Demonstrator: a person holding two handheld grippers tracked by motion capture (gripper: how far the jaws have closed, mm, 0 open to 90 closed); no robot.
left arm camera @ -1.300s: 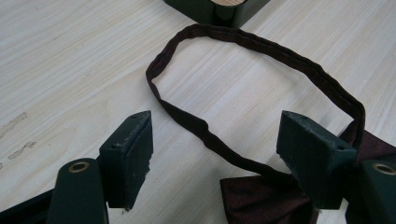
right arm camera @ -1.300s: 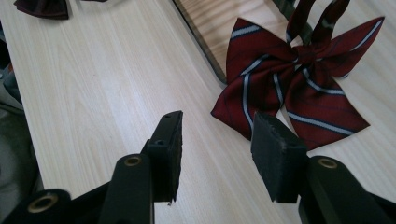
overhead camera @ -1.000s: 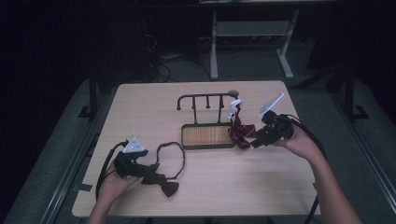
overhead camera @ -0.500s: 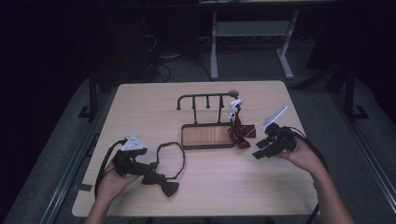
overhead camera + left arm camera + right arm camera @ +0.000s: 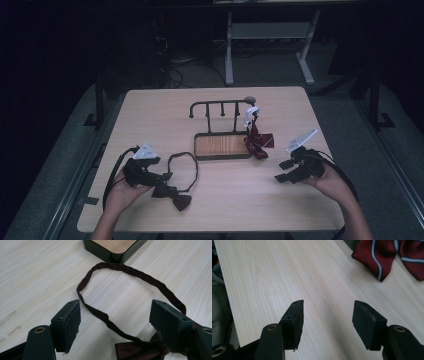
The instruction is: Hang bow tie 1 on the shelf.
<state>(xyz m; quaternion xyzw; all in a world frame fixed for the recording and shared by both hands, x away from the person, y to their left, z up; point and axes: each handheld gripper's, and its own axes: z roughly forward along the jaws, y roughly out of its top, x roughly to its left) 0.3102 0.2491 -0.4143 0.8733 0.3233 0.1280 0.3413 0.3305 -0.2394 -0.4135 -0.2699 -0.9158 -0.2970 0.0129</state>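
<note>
Two bow ties shared the wooden table [image 5: 150, 115] with a black stand. That stand [image 5: 222, 145] had a shallow rectangular tray base with a wood-grain floor that held nothing, and a rail of pegs rose from its far edge. A red striped bow tie [image 5: 259, 141] hung by a white tag from the rail's right end, and its wings draped down over the tray's right rim onto the tabletop. A dark bow tie [image 5: 175, 196] lay flat on the table left of the tray and nearer the person, its thin strap [image 5: 130, 272] spread in an open loop whose far side reached almost to the tray's near-left corner. The left gripper [image 5: 161, 176] rested low on the table in the person's left hand [image 5: 120, 192], pointing to the right toward the dark bow. Its jaws stood wide apart, straddling the strap's near side without pressing on it, with the bow's knot just beside the right-hand jaw in the left gripper view. The right gripper [image 5: 327, 320] was held in the right hand [image 5: 334, 184] just above bare table, near the right edge and apart from the red tie, aimed left. Its jaws had just been opening and stood well apart with nothing between them.
</note>
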